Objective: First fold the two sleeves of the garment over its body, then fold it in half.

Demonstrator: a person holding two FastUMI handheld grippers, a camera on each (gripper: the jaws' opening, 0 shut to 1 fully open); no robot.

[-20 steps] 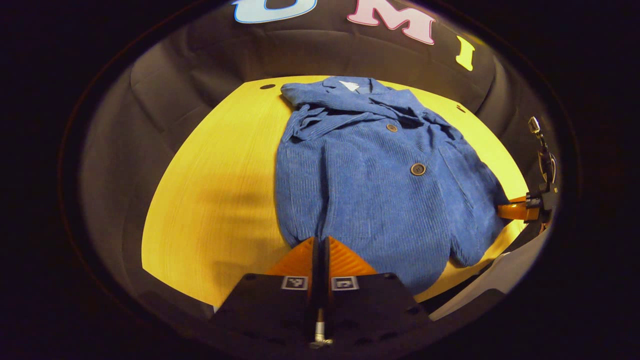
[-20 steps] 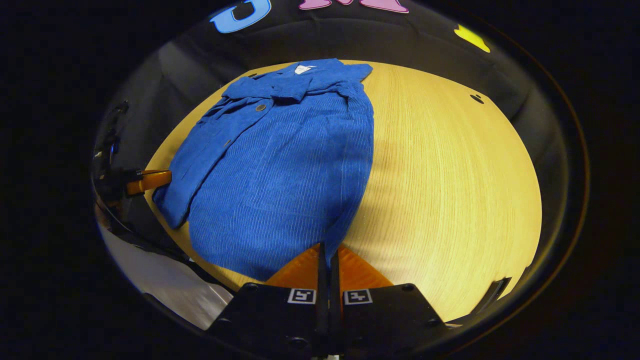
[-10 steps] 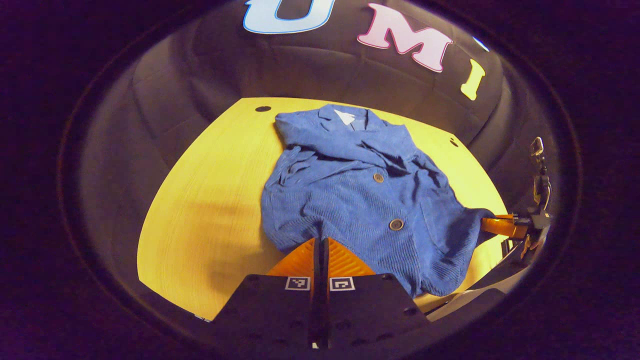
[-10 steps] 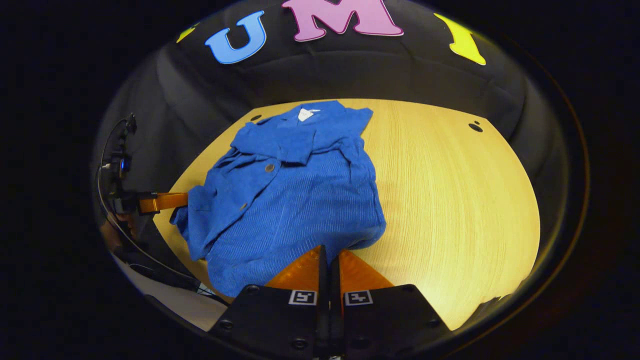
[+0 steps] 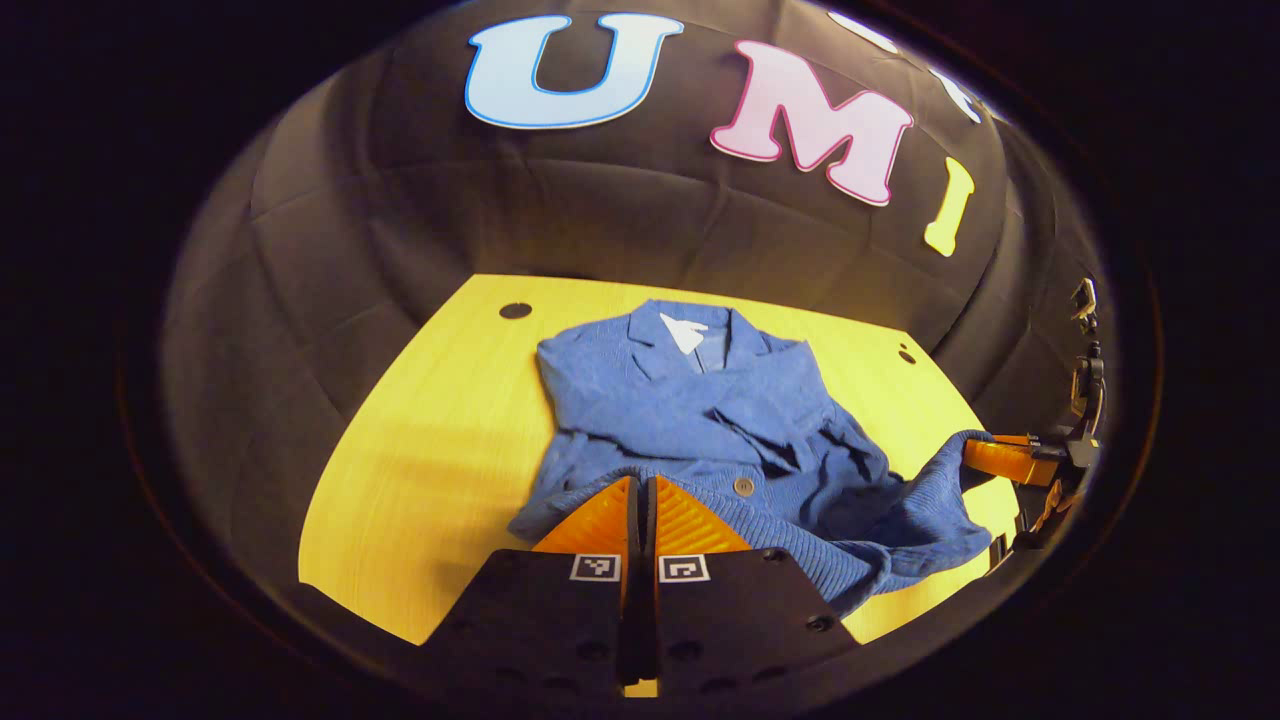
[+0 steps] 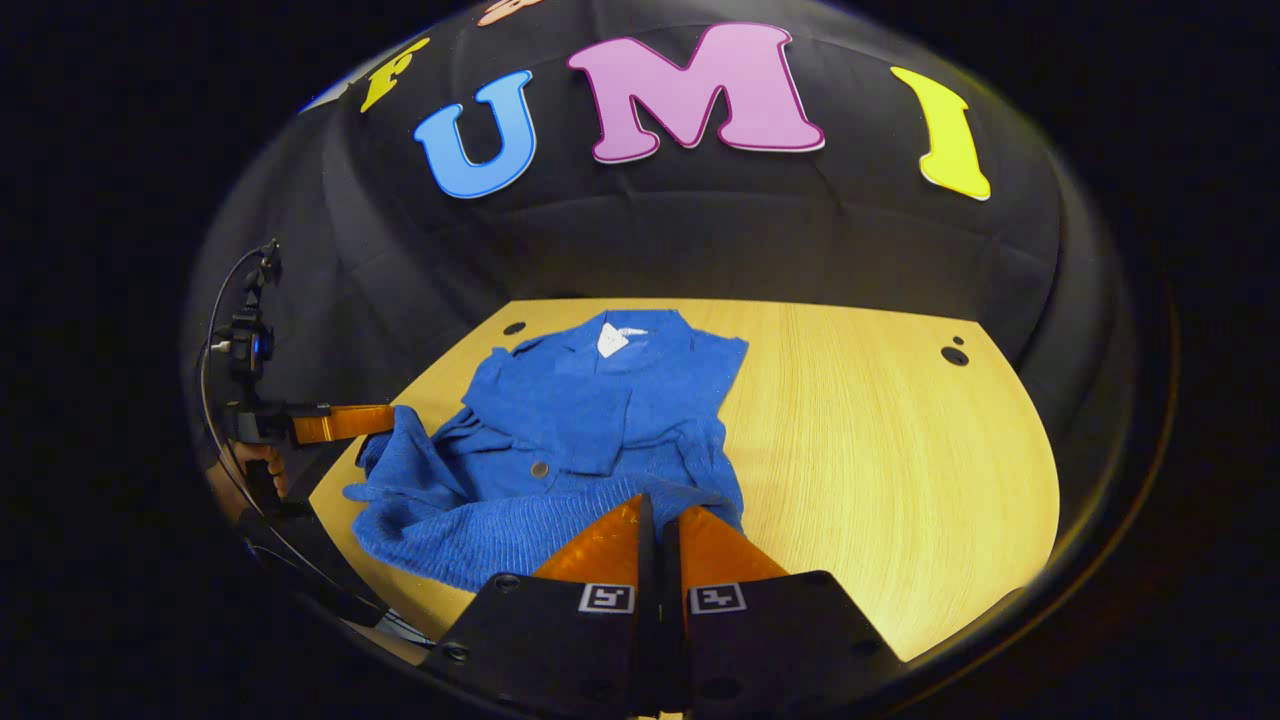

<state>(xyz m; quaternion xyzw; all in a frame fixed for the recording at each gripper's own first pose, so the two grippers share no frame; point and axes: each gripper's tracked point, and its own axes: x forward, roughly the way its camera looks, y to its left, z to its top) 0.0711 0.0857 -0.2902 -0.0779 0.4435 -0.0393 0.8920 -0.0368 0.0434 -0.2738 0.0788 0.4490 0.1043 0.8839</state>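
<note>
Both grippers have risen and moved toward the collar over the last second, carrying the hem of the blue ribbed corduroy jacket (image 5: 700, 420) up off the yellow wooden surface (image 5: 430, 440) so the lower half now hangs in a sagging fold above the body. The left gripper (image 5: 640, 485) has its orange jaws clenched on one hem corner; the right gripper (image 6: 660, 505) likewise has its jaws pinched tight on the other corner. The collar end of the jacket lies flat at the far side of the surface, sleeves already folded in. I judge the cloth soft yet fairly thick and weighty: it droops between the two grips and bunches near the brown button (image 5: 743, 486). Hem corners look like the right holds, kept level and taut.
</note>
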